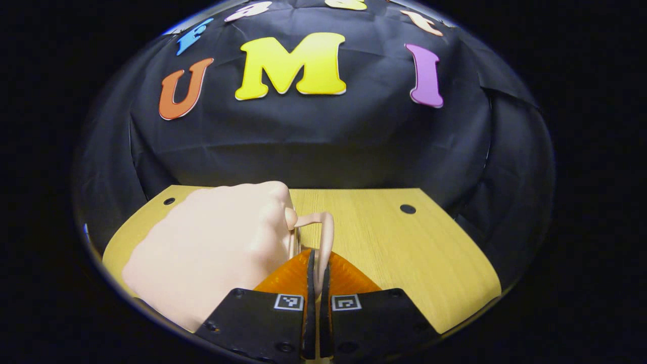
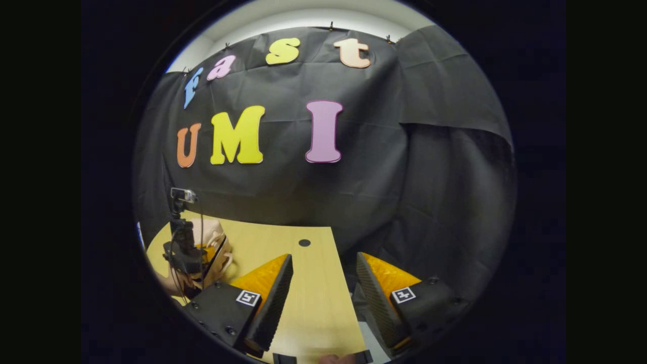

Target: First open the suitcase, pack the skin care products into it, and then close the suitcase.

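- The left tool [image 1: 314, 273] is clamped tight on the suitcase's arched handle [image 1: 326, 237]; the pale pink suitcase [image 1: 212, 247] lies just left of its fingers on the table [image 1: 404, 242].
- The right tool [image 2: 323, 283] is spread wide and empty above the table's edge, the suitcase well to its left.

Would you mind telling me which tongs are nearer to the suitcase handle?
Left. The left tongs are shut on the handle; the right tongs hang open, well off to its side over the table.

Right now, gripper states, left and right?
Left gripper: shut on the handle of the pale pink suitcase.
Right gripper: open, holding nothing, over the wooden table.
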